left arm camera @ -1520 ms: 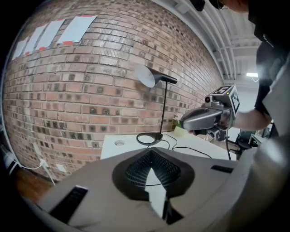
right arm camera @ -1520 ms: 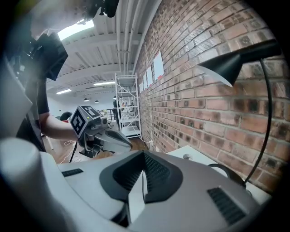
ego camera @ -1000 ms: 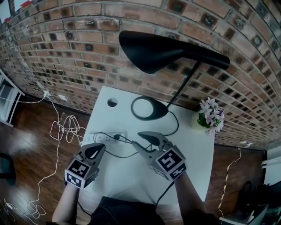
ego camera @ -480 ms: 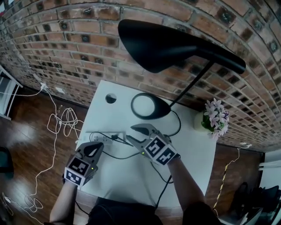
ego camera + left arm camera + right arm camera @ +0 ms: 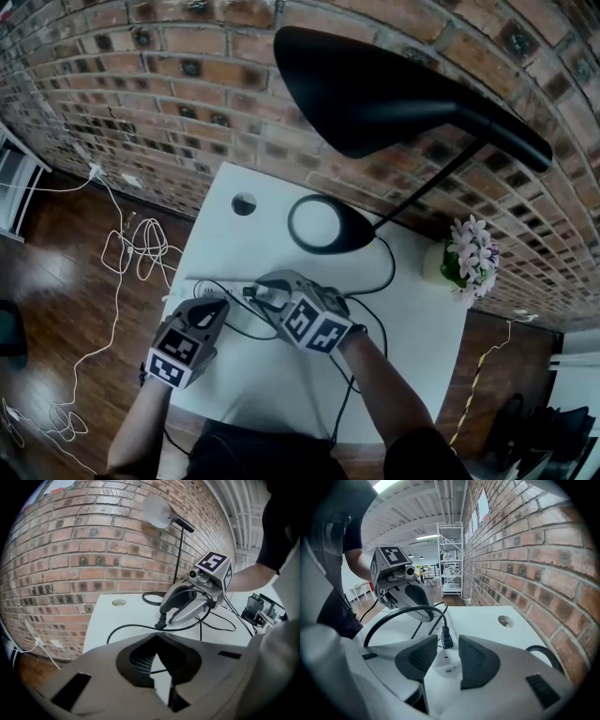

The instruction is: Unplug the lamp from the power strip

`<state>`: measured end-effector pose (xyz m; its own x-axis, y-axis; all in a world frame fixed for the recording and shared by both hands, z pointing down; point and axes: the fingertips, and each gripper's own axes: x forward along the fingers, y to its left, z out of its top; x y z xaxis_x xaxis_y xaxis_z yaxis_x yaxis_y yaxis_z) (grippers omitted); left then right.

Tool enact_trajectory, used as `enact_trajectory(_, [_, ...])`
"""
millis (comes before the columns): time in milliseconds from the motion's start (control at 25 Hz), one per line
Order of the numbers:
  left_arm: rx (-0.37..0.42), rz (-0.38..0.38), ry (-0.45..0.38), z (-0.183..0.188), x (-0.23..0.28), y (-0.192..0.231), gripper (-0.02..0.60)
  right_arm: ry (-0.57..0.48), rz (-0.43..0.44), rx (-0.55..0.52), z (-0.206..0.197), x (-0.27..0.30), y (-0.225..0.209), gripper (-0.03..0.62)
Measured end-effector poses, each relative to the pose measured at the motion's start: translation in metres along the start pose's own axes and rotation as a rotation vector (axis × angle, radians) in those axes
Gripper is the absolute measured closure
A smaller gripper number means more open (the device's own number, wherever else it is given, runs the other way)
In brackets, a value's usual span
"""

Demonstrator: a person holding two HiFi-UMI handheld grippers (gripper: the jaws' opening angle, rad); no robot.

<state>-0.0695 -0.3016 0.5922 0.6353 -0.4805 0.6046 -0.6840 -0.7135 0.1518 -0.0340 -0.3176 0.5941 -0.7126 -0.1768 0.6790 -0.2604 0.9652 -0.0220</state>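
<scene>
A black lamp (image 5: pixel 394 89) stands on the white table (image 5: pixel 272 394), and its cord runs to a black plug (image 5: pixel 251 292) seated in a white power strip (image 5: pixel 217 284). My right gripper (image 5: pixel 259 292) is open and its jaws have just been opening. In the right gripper view the pads (image 5: pixel 423 656) stand to either side of the plug (image 5: pixel 446 639) without pressing on it. My left gripper (image 5: pixel 216 309) hovers just left of the strip, shut with nothing in it. In the left gripper view its tips (image 5: pixel 157 637) point at the plug (image 5: pixel 161 620).
The lamp base (image 5: pixel 323 225) sits behind the strip, with a cable hole (image 5: pixel 244 203) to its left. A pot of pale flowers (image 5: pixel 469 258) is at the table's right edge. A brick wall runs along the back. Loose white cables (image 5: pixel 131 253) lie on the wood floor.
My right gripper has come down and to the left until its jaws straddle the plug. The left gripper has sunk a little towards the table.
</scene>
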Motion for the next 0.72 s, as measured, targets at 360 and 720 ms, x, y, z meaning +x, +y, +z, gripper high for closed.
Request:
enact_trajectory(360, [0.009,0.000,0.032,-0.010,0.009,-0.004,0.585,0.013,0.005,-0.020,0.000,0.021,0.007,0.488])
enact_trajectory(720, [0.015,0.038,0.079,-0.011,0.012,-0.002,0.581,-0.017,-0.063,-0.020,0.004,0.021,0.002,0.516])
